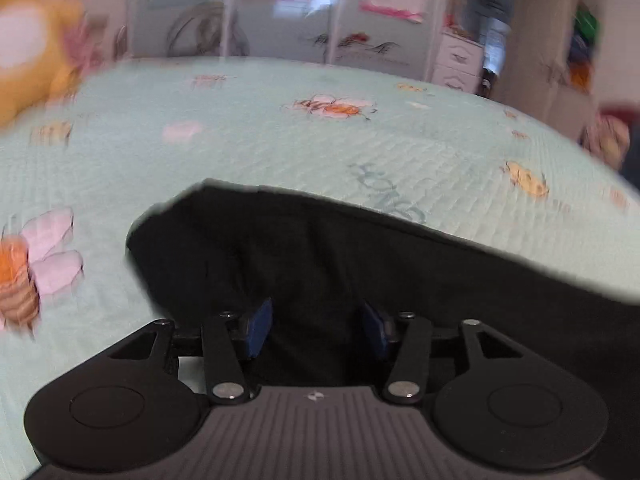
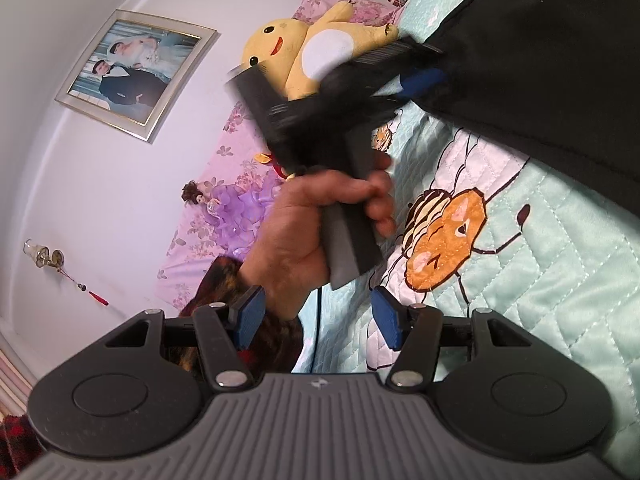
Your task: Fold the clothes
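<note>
Nearest the lens in the left wrist view: the left gripper [image 1: 316, 326], its blue pads [image 1: 258, 326] parted abt halfway, w/ the black garment [image 1: 304, 248] lying in the gap and under them; the pads don't press on the cloth, so nothing is clamped. The garment spreads over a mint-green quilted bedspread [image 1: 248, 152] printed w/ bees and pink flowers, its rounded edge just ahead of the fingers, the rest running off to the right edge. This view is blurred. A yellow plush toy [image 1: 28, 60] sits top left at the far side of the bed; a wardrobe w/ painted doors [image 1: 280, 28] stands behind. In the right wrist view the right gripper [image 2: 318, 322] is rolled on its side, jaws abt half open w/ nothing between them. Ahead of it a hand [image 2: 316, 220] in a dark patterned sleeve [image 2: 224, 280] grips the handle of the other gripper, whose blurred tips reach the edge of the garment at upper right. Same plush beyond, plus a doll in a purple dress [image 2: 224, 204] and a framed photo [image 2: 136, 72] on the wall.
</note>
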Action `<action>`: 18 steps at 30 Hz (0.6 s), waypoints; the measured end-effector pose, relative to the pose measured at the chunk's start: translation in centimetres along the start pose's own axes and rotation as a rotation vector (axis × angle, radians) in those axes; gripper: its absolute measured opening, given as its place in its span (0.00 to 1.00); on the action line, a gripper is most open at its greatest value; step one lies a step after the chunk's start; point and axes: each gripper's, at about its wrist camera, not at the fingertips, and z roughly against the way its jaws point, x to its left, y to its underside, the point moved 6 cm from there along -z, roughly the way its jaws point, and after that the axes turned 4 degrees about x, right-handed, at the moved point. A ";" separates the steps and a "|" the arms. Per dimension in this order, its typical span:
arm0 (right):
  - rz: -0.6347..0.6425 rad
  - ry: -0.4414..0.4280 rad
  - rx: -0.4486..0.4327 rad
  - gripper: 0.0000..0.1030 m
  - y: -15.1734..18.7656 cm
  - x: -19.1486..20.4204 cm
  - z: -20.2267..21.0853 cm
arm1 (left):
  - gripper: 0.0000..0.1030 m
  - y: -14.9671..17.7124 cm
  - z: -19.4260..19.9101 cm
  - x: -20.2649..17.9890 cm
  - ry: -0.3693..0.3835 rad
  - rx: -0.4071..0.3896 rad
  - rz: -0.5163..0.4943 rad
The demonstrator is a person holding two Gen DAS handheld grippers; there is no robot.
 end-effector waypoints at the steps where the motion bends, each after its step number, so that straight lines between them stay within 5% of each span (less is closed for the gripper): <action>1: -0.002 -0.002 0.000 0.58 0.0 0.0 0.0 | 0.56 -0.3 -0.2 0.3 -0.031 -0.006 0.007; 3: -0.004 -0.003 -0.001 0.58 0.0 -0.1 0.0 | 0.55 -0.8 -0.4 0.8 -0.083 -0.023 0.035; 11: 0.000 -0.004 0.000 0.58 0.0 0.0 0.0 | 0.52 2.1 5.9 1.9 -0.090 -0.176 0.246; 14: 0.004 0.001 -0.008 0.58 -0.2 0.3 0.2 | 0.50 5.2 10.4 3.6 -0.136 -0.157 0.366; 18: 0.040 0.014 -0.082 0.58 -0.7 1.4 1.3 | 0.50 9.1 19.4 3.0 -0.149 -0.145 0.367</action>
